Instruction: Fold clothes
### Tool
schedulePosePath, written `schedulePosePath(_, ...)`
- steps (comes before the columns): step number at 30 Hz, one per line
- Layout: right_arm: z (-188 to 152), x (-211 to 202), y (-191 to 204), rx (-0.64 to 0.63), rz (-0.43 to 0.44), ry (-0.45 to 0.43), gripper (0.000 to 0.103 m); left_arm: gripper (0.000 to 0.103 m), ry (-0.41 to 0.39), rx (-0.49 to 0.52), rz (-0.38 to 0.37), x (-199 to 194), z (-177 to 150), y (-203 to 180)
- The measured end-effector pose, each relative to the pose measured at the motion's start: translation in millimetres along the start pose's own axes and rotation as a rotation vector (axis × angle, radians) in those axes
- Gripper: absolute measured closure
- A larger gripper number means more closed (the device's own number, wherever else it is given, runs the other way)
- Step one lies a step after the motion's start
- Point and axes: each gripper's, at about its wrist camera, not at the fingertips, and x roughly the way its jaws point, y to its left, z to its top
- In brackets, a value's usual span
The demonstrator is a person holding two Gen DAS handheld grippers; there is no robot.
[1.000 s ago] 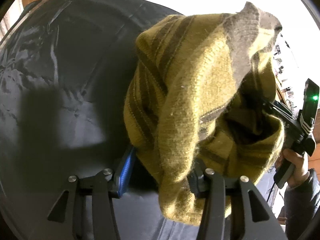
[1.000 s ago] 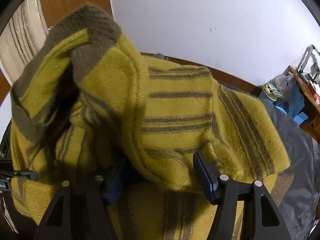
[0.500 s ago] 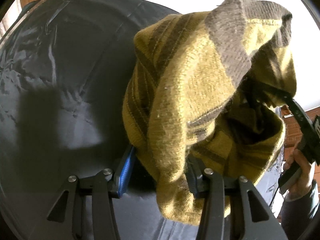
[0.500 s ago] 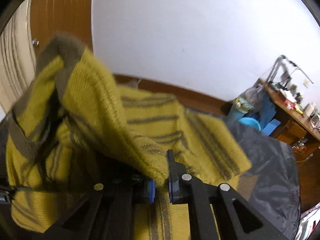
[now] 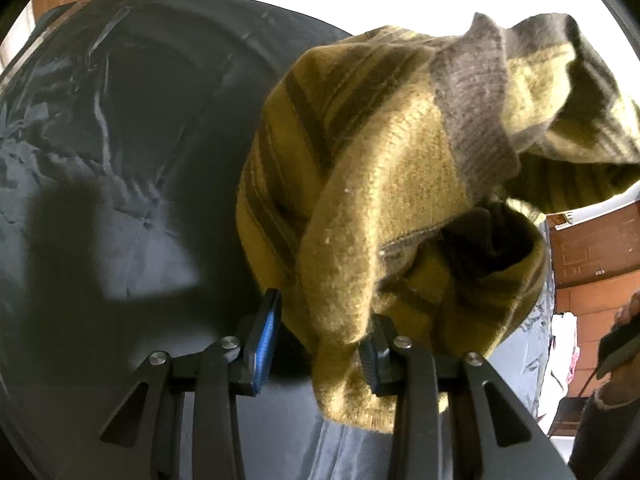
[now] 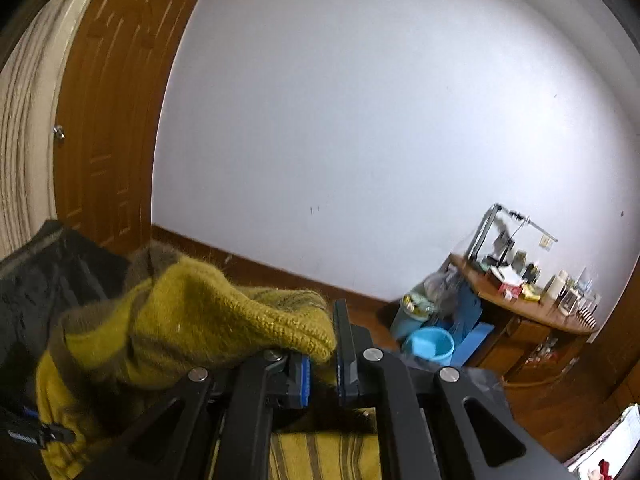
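Observation:
A mustard-yellow knit sweater (image 5: 380,200) with brown stripes and a grey-brown band hangs bunched above the dark table cover (image 5: 120,140). My left gripper (image 5: 318,344) stands open. The sweater's lower fold drops between its fingers and lies against the right one, while the blue pad of the left finger (image 5: 266,334) is bare. In the right wrist view the sweater (image 6: 192,320) is heaped to the left, and my right gripper (image 6: 322,356) is shut on a thick fold of it. More striped knit lies under that gripper.
A person's hand (image 5: 628,320) on a dark handle shows at the right edge. Beyond are a white wall, a wooden door (image 6: 112,120), a blue basin (image 6: 430,346) on the floor and a cluttered wooden cabinet (image 6: 532,300). The dark cover (image 6: 40,280) lies at left.
My right gripper went from open to shut on a sweater fold, then lifted and tilted up towards the wall. The sweater's top stretched rightwards in the left wrist view. The left gripper stayed put.

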Motion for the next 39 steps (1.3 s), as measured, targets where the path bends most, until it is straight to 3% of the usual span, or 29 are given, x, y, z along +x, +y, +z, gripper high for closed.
schedulePosePath(3, 8, -17, 8, -0.018, -0.022, -0.039, 0.094, 0.065, -0.01, -0.007, -0.009, -6, 0, 7)
schedulePosePath(6, 13, -38, 10, -0.039, -0.07, -0.08, 0.094, 0.079, -0.026, -0.022, -0.043, -16, 2, 15)
schedulePosePath(13, 30, -83, 7, -0.033, -0.16, -0.184, 0.094, 0.08, -0.029, -0.027, -0.05, -25, 4, 27)
schedulePosePath(15, 40, -107, 10, -0.018, -0.182, -0.23, 0.094, 0.087, -0.029, -0.031, -0.05, -26, 5, 31)
schedulePosePath(18, 52, -132, 12, -0.013, -0.211, -0.286, 0.094, 0.09, -0.035, -0.034, -0.061, -30, 6, 33)
schedulePosePath(28, 75, -180, -14, 0.064, -0.243, -0.403, 0.093, 0.091, -0.195, -0.02, -0.073, -97, 8, 34)
schedulePosePath(34, 91, -206, -34, 0.06, -0.226, -0.498, 0.093, 0.091, -0.256, 0.008, -0.083, -135, -8, 21)
schedulePosePath(38, 106, -238, -41, 0.026, -0.228, -0.58, 0.093, 0.093, -0.311, 0.028, -0.099, -129, -57, -47)
schedulePosePath(39, 109, -246, -44, 0.022, -0.235, -0.599, 0.093, 0.094, -0.345, 0.032, -0.093, -124, -60, -46)
